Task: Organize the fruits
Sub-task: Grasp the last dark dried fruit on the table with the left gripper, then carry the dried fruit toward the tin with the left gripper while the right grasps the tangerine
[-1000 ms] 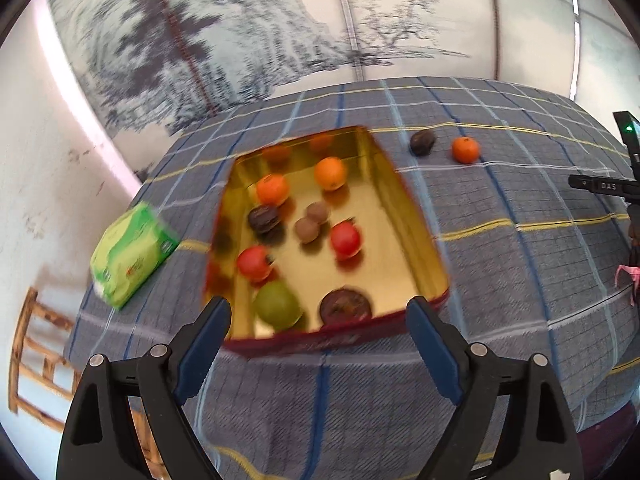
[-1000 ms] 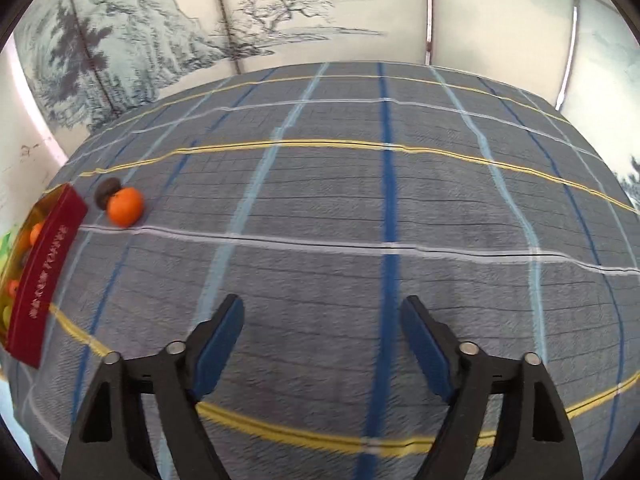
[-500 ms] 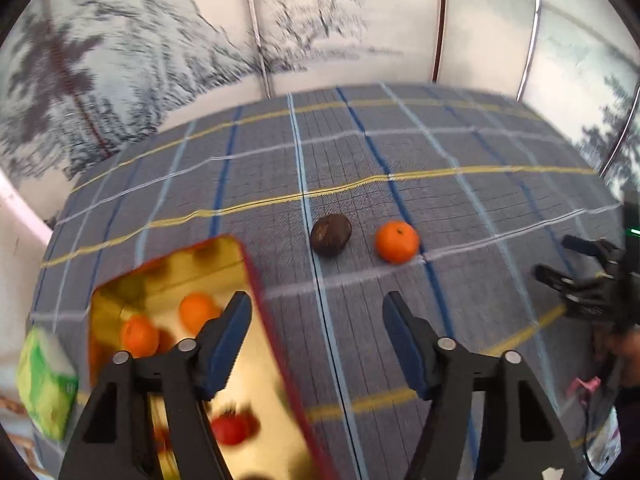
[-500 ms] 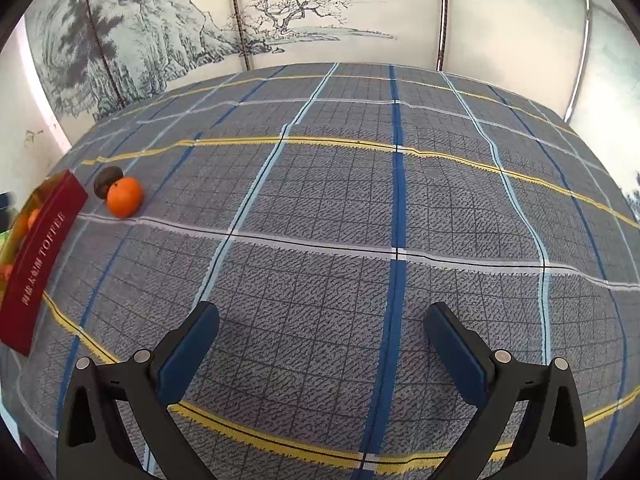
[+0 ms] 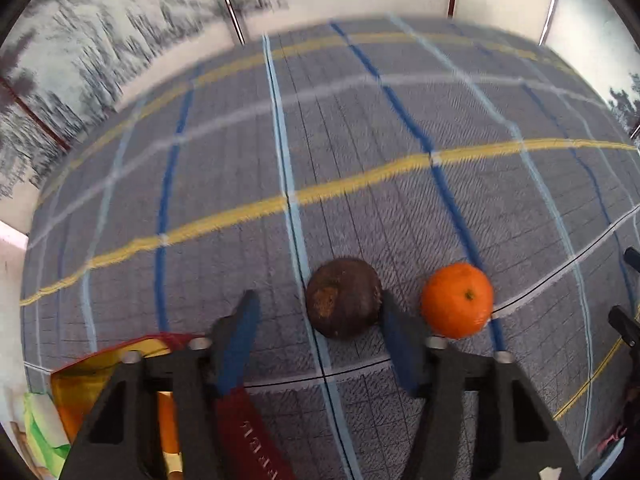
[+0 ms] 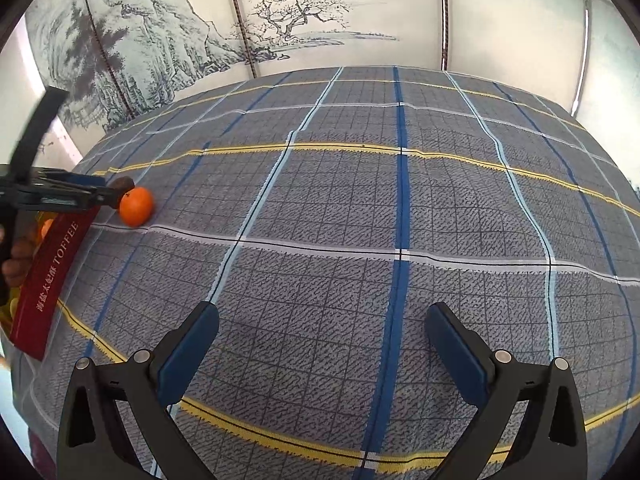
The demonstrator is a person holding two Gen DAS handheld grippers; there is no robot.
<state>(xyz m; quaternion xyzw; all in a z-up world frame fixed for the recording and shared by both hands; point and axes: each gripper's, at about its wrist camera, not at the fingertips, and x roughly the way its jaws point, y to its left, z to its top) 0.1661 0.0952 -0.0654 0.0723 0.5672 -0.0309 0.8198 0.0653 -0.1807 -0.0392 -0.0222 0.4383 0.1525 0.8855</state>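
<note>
Ink-landscape screen panels are standing behind a table under a grey plaid cloth with blue, white and yellow lines.

Left gripper is pointing steeply down near the cloth's left edge, jaws closing. A dark brown fruit is lying between the fingers: the right-hand finger is touching it, the left-hand one is apart from it, so no grip yet. An orange is sitting on the cloth just beside that fruit, outside the jaws, on the right in the left wrist view.

A red tin lettered TOFFEE, gold inside, is resting at the left edge, near both fruits; orange fruit is showing inside it. A green pack is lying beyond the tin.

Right gripper is hovering over bare cloth, jaws spread wide, nothing between them, well apart from the fruits.
</note>
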